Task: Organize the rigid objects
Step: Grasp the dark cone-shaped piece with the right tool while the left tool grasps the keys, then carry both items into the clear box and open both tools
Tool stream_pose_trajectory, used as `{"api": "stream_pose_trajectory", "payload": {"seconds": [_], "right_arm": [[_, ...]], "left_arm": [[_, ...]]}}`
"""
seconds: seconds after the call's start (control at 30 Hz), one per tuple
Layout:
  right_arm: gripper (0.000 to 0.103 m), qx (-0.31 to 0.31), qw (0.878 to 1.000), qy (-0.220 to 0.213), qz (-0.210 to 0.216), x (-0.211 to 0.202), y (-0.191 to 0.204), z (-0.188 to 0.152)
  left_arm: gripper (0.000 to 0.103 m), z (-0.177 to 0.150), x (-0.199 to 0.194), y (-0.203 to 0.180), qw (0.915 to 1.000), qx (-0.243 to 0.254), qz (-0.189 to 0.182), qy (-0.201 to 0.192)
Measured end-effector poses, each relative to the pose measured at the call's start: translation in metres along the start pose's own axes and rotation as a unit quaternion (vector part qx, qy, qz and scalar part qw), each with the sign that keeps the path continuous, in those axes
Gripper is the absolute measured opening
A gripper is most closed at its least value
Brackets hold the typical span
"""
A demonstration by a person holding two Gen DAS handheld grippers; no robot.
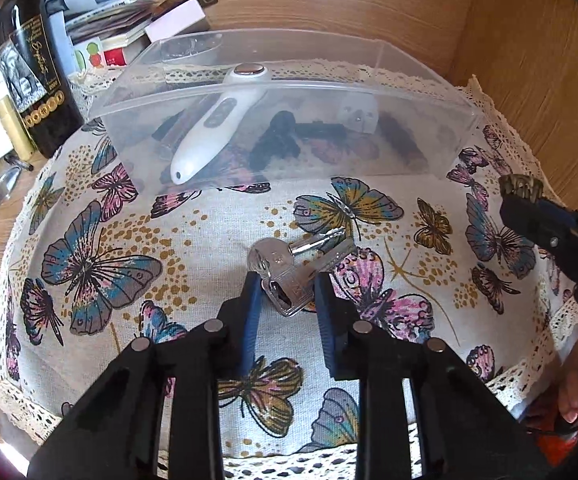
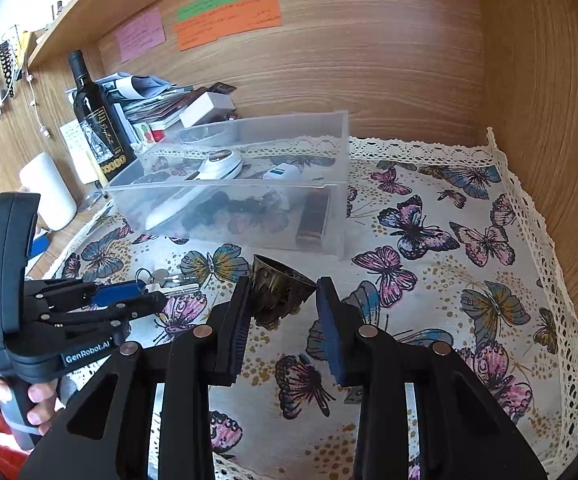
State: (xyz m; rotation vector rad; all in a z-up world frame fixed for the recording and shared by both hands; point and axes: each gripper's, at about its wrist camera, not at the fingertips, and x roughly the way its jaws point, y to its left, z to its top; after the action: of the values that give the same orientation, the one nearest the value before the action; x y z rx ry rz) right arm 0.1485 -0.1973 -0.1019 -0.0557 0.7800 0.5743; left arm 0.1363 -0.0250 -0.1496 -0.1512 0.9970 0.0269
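Observation:
A bunch of silver keys [image 1: 295, 268] lies on the butterfly cloth [image 1: 193, 240]. My left gripper [image 1: 287, 294] is down around the keys, one finger on each side, jaws apart and not clamped; it also shows in the right wrist view [image 2: 145, 298]. My right gripper [image 2: 283, 300] is shut on a small dark bronze cup [image 2: 277, 284], held above the cloth; the cup shows in the left wrist view [image 1: 521, 188] too. A clear plastic bin [image 1: 289, 92] behind holds a white handheld device [image 1: 209, 128] and several dark items.
A dark wine bottle [image 2: 93, 120], a white cylinder [image 2: 49, 188] and a pile of papers and boxes [image 2: 161, 104] stand left of the bin [image 2: 341, 184]. Wooden walls close the back and right. Sticky notes [image 2: 225, 16] hang on the back wall.

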Motion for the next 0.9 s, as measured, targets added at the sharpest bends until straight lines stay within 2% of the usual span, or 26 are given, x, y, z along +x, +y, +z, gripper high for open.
{"api": "stream_pose_trajectory", "payload": {"seconds": [0.33, 0.6, 0.63, 0.9], "right_arm": [[0.030, -0.006, 1.000, 0.005, 0.001, 0.003, 0.005, 0.002], [0.030, -0.012, 1.000, 0.003, 0.002, 0.004, 0.009, 0.007], [0.030, -0.013, 1.000, 0.001, 0.001, 0.004, 0.010, 0.009], [0.030, -0.023, 1.000, -0.006, 0.001, 0.002, 0.015, 0.016]], "left_arm": [[0.026, -0.003, -0.006, 0.009, 0.9994, 0.024, -0.026, 0.002], [0.024, 0.001, -0.028, 0.015, 0.9983, 0.040, -0.025, -0.033], [0.004, 0.003, -0.031, 0.016, 0.9980, 0.043, -0.025, -0.039], [0.002, 0.010, -0.040, 0.021, 0.9972, 0.046, -0.038, -0.046]]}}
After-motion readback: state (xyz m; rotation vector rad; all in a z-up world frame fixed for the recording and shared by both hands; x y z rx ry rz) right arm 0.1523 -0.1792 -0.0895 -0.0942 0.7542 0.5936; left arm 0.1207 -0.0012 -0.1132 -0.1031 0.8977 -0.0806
